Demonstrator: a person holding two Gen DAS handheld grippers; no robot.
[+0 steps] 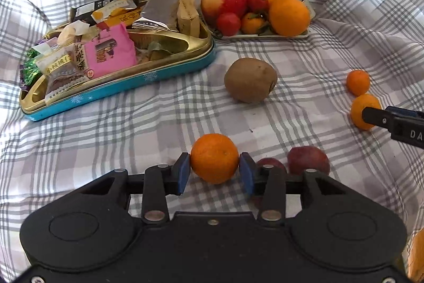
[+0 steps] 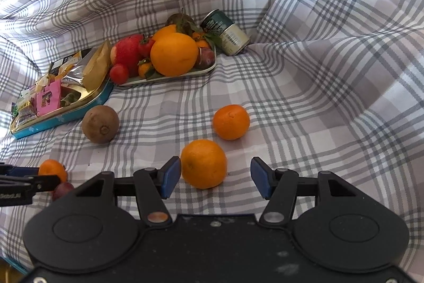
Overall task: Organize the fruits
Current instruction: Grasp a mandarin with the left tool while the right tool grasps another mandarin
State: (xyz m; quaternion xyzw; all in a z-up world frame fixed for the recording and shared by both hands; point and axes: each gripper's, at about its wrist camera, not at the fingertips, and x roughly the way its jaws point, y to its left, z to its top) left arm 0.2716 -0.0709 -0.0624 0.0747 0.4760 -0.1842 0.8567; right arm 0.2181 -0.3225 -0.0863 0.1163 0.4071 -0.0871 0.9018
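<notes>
Mandarin (image 1: 214, 157) on checked cloth, bracketed by left gripper (image 1: 214, 173), pads barely off the peel. Light, springy, bruisable: best pinched across its widest girth. Right gripper (image 2: 216, 177) open around another mandarin (image 2: 203, 163).

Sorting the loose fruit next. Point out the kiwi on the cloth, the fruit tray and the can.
kiwi (image 1: 250, 80): left wrist view, middle of its brown skin.
fruit tray (image 2: 209, 67): right wrist view, pale rim at its right corner.
can (image 2: 229, 35): right wrist view, middle of its side wall.
</notes>
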